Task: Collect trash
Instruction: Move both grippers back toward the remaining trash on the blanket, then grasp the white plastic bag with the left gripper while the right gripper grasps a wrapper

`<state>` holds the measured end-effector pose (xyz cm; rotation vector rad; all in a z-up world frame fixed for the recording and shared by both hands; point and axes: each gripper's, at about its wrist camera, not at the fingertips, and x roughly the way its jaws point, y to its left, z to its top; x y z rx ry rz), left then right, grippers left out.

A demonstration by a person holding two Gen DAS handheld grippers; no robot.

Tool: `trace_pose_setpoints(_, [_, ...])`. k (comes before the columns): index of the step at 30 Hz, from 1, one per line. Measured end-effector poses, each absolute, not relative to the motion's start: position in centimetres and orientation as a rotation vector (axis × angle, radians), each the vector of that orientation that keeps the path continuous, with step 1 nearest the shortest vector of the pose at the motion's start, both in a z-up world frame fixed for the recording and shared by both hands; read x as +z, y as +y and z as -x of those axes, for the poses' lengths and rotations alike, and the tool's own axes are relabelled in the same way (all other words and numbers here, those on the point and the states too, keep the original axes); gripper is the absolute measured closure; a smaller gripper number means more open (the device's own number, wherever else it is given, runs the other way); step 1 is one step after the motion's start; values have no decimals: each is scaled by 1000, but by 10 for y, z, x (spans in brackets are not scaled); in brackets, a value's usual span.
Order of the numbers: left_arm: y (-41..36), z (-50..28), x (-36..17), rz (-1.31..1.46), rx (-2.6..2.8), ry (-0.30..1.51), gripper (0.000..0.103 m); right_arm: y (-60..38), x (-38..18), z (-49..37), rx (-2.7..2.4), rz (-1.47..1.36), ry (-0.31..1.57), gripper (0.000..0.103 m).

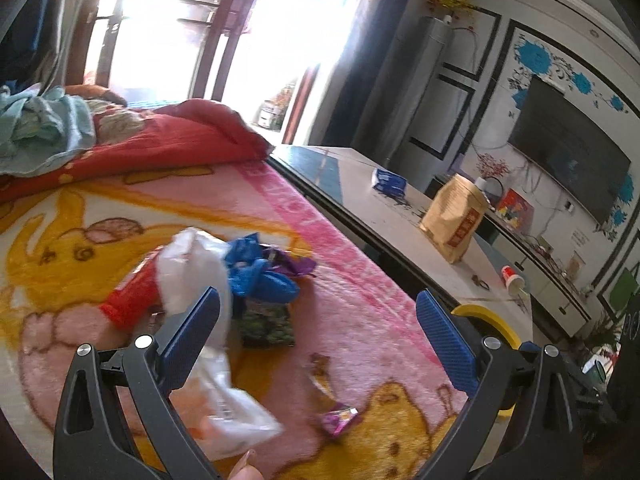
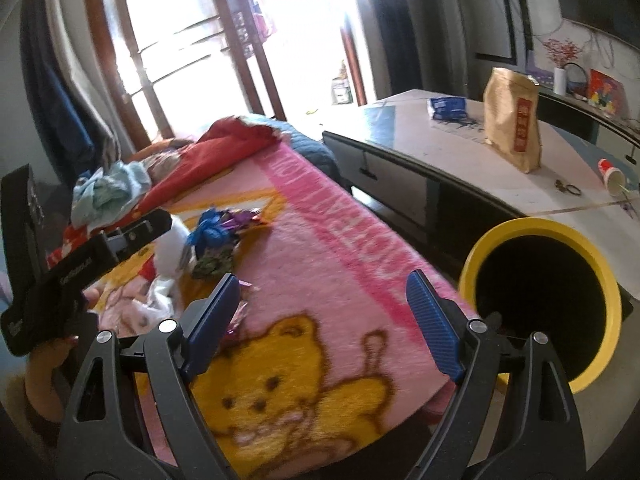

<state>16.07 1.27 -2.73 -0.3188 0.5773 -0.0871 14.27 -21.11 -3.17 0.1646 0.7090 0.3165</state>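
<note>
Right now my left gripper [image 1: 318, 330] and right gripper [image 2: 322, 316] both stand apart, holding nothing, over the pink blanket [image 1: 352, 264] where wrappers [image 1: 262, 276] lie; the yellow-rimmed bin [image 2: 540, 304] sits alongside.

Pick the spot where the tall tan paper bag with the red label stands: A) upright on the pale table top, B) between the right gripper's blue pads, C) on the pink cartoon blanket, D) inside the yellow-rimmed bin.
A: the tan paper bag stands upright on the pale table, beyond the blanket.
</note>
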Motion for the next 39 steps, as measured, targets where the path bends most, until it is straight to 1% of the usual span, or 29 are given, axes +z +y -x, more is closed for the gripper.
trace_pose_setpoints(18, [70, -143, -43, 367, 1, 630, 7, -134, -69, -159, 463, -84, 853, 28])
trace_pose_setpoints(20, [73, -141, -45, 370, -6, 640, 8, -127, -74, -162, 472, -70, 869, 32])
trace_pose_setpoints(23, [75, -140, -49, 372, -25, 660, 9, -119, -81, -165, 483, -55, 889, 35])
trace_pose_setpoints(24, [75, -140, -51, 384, -37, 673, 11, -117, -83, -166, 485, -53, 896, 36])
trace_pose_setpoints(25, [76, -141, -53, 393, -45, 681, 16, -115, -85, -168, 489, -55, 907, 38])
trace_pose_setpoints(28, [79, -142, -63, 446, -77, 722, 25, -111, -93, -171, 500, -54, 936, 44])
trace_pose_setpoints(30, [78, -144, -68, 459, -95, 745, 28, -110, -96, -173, 506, -52, 948, 49])
trace_pose_setpoints(31, [76, -145, -70, 459, -98, 752, 29, -109, -99, -173, 511, -52, 957, 53])
trace_pose_setpoints(32, [75, -146, -72, 456, -103, 760, 30, -108, -100, -174, 514, -52, 961, 60])
trace_pose_setpoints(33, [73, -148, -73, 451, -109, 768, 30, -109, -102, -174, 520, -56, 970, 65])
trace_pose_setpoints(34, [71, -148, -74, 448, -113, 773, 31, -109, -104, -174, 523, -59, 980, 73])
trace_pose_setpoints(35, [68, -149, -75, 442, -119, 782, 31, -110, -105, -174, 521, -59, 983, 78])
trace_pose_setpoints(39, [61, -154, -82, 422, -118, 817, 31, -114, -106, -173, 523, -66, 980, 79])
